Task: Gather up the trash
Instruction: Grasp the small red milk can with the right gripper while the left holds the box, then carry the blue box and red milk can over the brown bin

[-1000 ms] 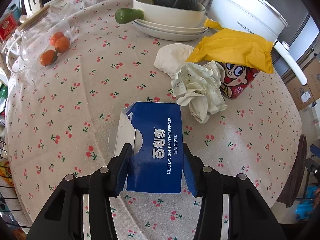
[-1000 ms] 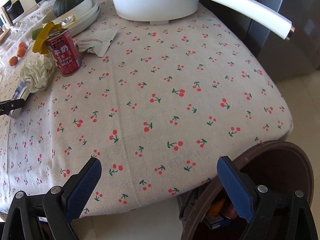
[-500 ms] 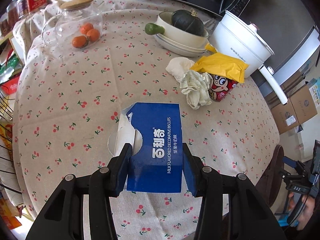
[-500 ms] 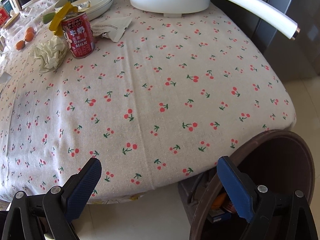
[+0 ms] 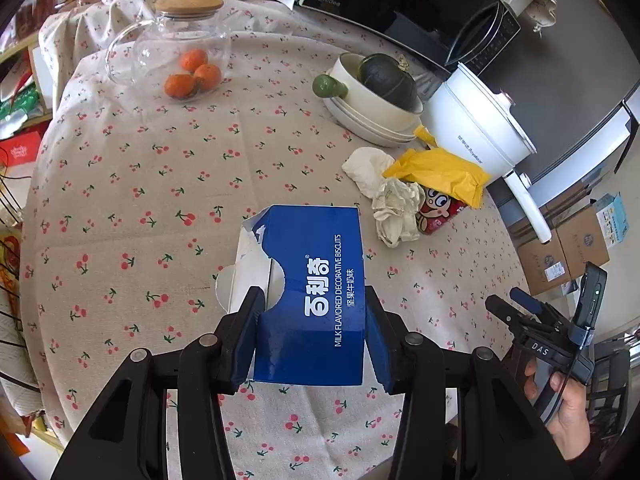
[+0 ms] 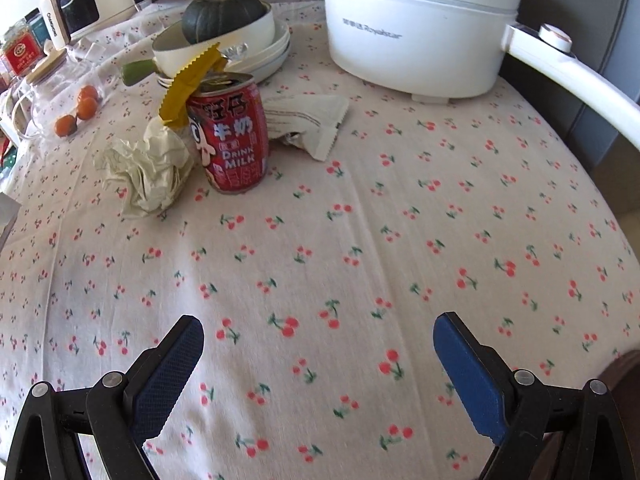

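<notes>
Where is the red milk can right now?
In the right wrist view, the red milk can stands upper left on the tablecloth, touching crumpled paper, a yellow wrapper on top.

Crumpled paper left of milk can; pot behind.

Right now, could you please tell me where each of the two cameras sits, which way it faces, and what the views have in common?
Left wrist: on the left claw, angled down over the table; its pads clamp the blue cardboard biscuit box; the right hand shows at the lower right.
Right wrist: on the right claw, angled down across the cherry-print tablecloth; its jaws are closing with nothing between them.
Shared: the red milk can, crumpled cream paper, yellow wrapper and white electric pot.
</notes>
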Demonstrator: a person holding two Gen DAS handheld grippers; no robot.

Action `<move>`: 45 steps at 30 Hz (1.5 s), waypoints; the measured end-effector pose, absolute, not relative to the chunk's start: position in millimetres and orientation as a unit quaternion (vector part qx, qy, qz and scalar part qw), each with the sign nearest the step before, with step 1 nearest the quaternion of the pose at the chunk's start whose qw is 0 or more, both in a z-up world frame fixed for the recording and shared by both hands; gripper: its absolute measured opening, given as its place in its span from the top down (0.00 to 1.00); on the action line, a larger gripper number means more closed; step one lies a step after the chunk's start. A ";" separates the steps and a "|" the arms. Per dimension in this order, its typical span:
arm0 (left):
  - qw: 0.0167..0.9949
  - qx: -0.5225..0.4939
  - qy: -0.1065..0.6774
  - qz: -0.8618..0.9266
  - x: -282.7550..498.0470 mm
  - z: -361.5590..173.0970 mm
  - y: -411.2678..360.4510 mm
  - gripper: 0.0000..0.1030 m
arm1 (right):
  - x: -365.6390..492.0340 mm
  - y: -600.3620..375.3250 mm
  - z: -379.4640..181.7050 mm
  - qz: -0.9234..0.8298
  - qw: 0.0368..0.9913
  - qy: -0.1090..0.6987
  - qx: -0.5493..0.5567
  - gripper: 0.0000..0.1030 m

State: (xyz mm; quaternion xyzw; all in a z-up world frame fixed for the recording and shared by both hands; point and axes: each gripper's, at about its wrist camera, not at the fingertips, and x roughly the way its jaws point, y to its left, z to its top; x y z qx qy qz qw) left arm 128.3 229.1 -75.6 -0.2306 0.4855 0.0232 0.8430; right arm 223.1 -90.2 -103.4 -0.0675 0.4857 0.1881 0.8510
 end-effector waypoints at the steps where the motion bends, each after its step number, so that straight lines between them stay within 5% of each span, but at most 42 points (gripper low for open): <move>1: 0.844 -0.229 0.484 0.027 129.4 -75.3 230.9 0.51 | 229.9 -82.6 -106.9 0.192 0.852 0.483 -0.069 0.10; 16: 0.850 -0.213 0.480 0.031 157.2 -73.3 228.8 0.51 | 304.4 -9.5 -120.5 0.232 0.867 0.435 -0.067 0.20; 20: 0.850 -0.209 0.483 0.030 161.4 -74.6 223.1 0.51 | 308.5 -3.9 -122.5 0.237 0.867 0.434 -0.067 0.41; 45: 0.857 -0.162 0.486 -0.063 153.4 -59.1 111.5 0.51 | 195.7 -201.1 -53.9 0.144 0.874 0.464 -0.030 0.40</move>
